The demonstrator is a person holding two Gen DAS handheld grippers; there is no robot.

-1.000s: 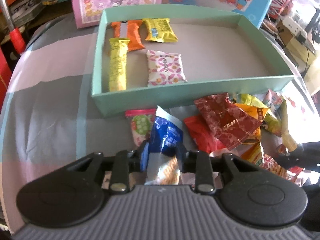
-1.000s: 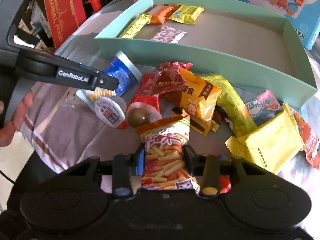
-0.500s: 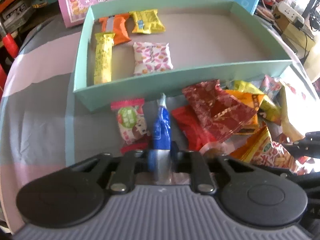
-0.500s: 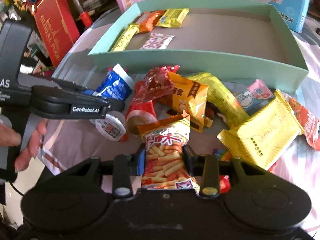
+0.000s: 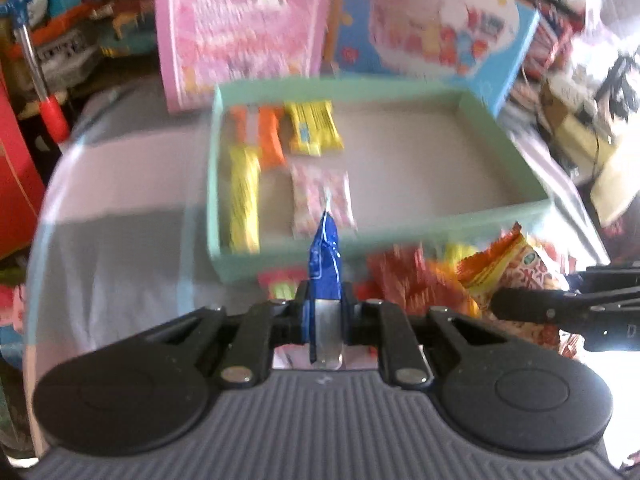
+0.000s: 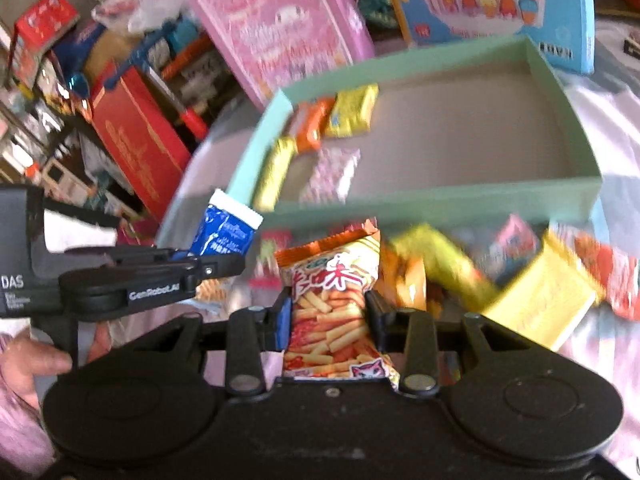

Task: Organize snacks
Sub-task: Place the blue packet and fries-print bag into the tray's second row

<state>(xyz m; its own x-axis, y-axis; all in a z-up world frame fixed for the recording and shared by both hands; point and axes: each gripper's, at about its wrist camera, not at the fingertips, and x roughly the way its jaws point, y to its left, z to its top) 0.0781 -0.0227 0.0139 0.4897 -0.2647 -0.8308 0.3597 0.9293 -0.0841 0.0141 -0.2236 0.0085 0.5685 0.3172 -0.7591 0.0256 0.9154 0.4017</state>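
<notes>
My left gripper [image 5: 323,300] is shut on a blue snack packet [image 5: 325,258], lifted above the pile; the same blue packet [image 6: 224,232] shows at the left in the right wrist view. My right gripper [image 6: 328,300] is shut on an orange fries-print snack bag [image 6: 334,296], also raised. Ahead lies the mint-green box [image 5: 400,232], whose left part holds a yellow bar [image 5: 242,196], an orange pack [image 5: 264,136], a yellow pack [image 5: 314,130] and a pink-patterned pack [image 5: 320,196]. Loose snacks [image 6: 520,280] lie heaped in front of the box.
A pink box [image 5: 240,28] and a blue box [image 5: 436,24] stand behind the green box. A red carton [image 6: 136,136] and cluttered shelves are at the left. A hand [image 6: 28,364] holds the left gripper. The table wears a grey and pink cloth [image 5: 120,248].
The left gripper closed on the blue packet and lifted it off the pile. The right gripper rose with the fries bag and rolled. Both views now look higher over the box.
</notes>
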